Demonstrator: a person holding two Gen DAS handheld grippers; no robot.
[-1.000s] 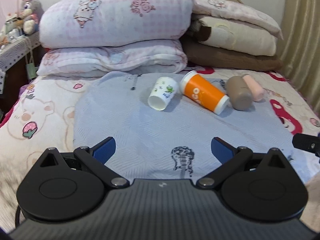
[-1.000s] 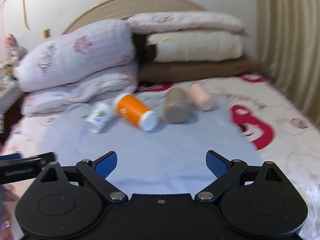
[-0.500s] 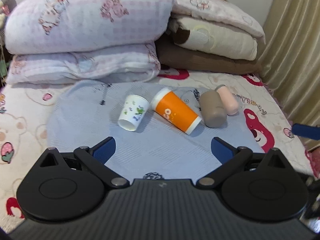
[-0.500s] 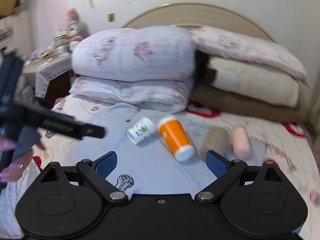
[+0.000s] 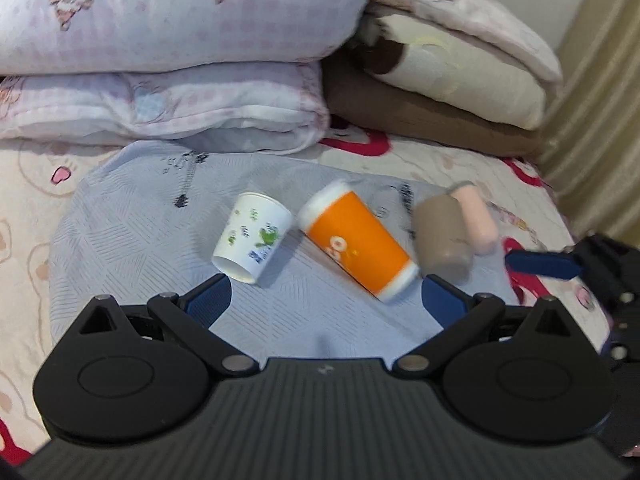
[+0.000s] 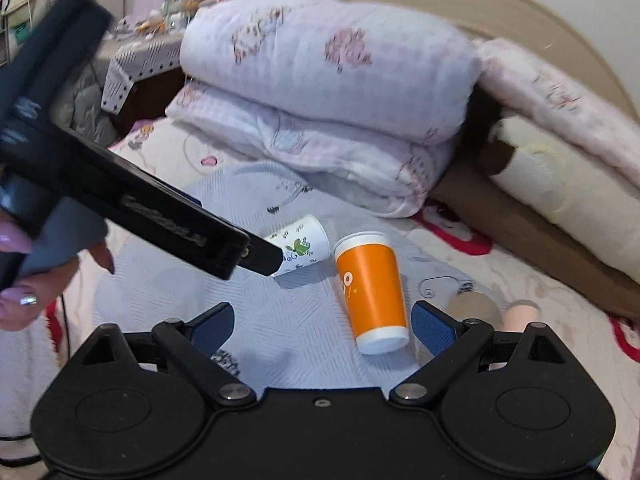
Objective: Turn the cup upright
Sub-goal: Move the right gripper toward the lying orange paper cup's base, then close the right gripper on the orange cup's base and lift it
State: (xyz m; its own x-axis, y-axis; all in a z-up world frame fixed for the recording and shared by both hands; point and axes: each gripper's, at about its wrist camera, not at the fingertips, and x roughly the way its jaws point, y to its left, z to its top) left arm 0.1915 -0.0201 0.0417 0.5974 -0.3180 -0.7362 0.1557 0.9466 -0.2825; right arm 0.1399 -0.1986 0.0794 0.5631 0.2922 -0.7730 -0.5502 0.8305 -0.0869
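Orange and white, the largest cup (image 5: 356,246) lies on its side on the grey-blue cloth (image 5: 132,248), with the small white frog-print cup (image 5: 253,237) at its 9 o'clock and a brown cup (image 5: 442,236) and a pink cup (image 5: 478,218) at its 3 o'clock, all four tipped over. Over the last second both cameras have closed in: the cups now fill far more of the left wrist view, so the approach seems under way, though no cup is touched. Left gripper (image 5: 326,304) holds its jaws spread wide and empty, the white cup just ahead of its left pad. Right gripper (image 6: 322,322) is likewise wide open and empty, the orange cup (image 6: 370,292) just inside its right pad. Which cup is meant I cannot tell. From the right wrist, the left tool's body covers part of the white cup (image 6: 302,246), and the brown and pink cups are half hidden behind the right finger; both frames are blurred by motion.
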